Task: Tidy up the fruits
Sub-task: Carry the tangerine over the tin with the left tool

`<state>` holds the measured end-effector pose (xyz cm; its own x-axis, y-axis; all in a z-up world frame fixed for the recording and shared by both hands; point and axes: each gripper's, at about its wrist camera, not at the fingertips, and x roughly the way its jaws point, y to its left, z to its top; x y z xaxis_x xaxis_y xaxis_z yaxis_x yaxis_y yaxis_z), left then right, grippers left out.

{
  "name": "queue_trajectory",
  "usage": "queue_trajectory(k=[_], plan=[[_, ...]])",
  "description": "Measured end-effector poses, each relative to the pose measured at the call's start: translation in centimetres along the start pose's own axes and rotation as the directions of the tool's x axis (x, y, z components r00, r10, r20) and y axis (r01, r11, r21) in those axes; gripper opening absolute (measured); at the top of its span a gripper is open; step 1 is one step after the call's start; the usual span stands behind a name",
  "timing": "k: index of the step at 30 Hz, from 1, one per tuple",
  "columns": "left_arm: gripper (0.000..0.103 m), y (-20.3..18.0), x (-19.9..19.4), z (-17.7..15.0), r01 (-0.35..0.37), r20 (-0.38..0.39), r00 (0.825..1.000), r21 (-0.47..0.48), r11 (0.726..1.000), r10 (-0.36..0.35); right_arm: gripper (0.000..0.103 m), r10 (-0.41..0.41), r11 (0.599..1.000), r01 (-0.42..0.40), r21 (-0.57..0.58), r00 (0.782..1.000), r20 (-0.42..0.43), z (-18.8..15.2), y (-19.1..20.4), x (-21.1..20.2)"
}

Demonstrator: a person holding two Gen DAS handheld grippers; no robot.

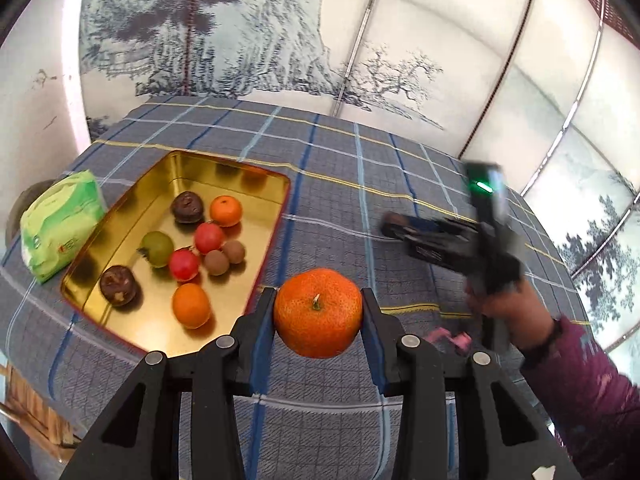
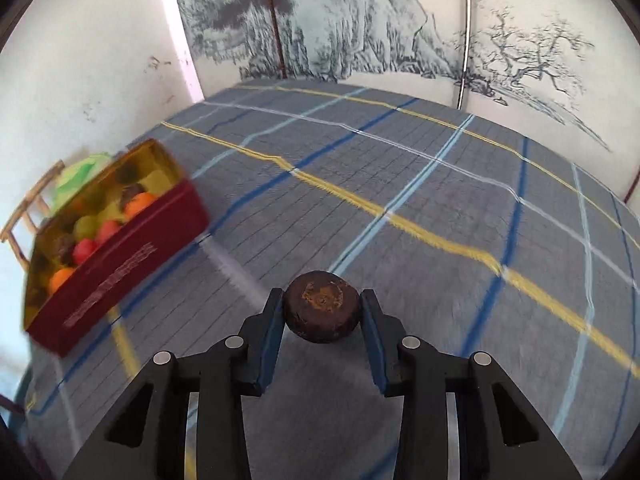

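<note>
My left gripper [image 1: 318, 312] is shut on a large orange mandarin [image 1: 318, 312], held above the checked cloth just right of the gold tin [image 1: 240, 178]. The tin holds several fruits: two small oranges [image 1: 226, 211], two red ones [image 1: 209, 237], a green one [image 1: 157, 248], two dark brown ones [image 1: 187, 207] and two tan balls [image 1: 217, 262]. My right gripper [image 2: 322, 308] is shut on a dark brown round fruit [image 2: 320, 306] over the cloth. In the left wrist view the right gripper [image 1: 394, 226] shows blurred at the right, held by a hand [image 1: 504, 304]. The tin [image 2: 116, 248] lies to the left in the right wrist view.
A green packet [image 1: 60, 224] lies left of the tin. The table wears a grey-blue checked cloth [image 2: 400, 184] and stands against a painted screen [image 1: 240, 32]. A wooden chair [image 2: 28, 208] shows past the table's left edge. A pink scrap [image 1: 448, 338] lies near the hand.
</note>
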<state>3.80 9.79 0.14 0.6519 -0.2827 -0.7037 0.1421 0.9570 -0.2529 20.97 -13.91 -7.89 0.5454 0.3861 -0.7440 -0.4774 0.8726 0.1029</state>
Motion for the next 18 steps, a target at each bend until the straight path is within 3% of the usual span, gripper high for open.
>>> queue_trajectory(k=[5,10,18], plan=[[0.036,1.3,-1.0,-0.9,-0.029,0.011,1.0,-0.028,0.999,0.029,0.039,-0.072,0.995,0.069,0.071,0.997,0.038,-4.2,-0.8,-4.2],[0.036,2.5,-1.8,-1.9,-0.059,0.023,0.998,-0.05,0.997,0.06,0.039,-0.15,0.978,0.148,0.148,0.989,0.003,-6.8,-2.9,-5.2],[0.036,4.8,-3.1,-2.9,-0.122,0.05,0.991,-0.048,0.991,0.124,0.039,-0.183,0.966,0.185,0.183,0.983,-0.028,-7.2,-3.6,-5.0]])
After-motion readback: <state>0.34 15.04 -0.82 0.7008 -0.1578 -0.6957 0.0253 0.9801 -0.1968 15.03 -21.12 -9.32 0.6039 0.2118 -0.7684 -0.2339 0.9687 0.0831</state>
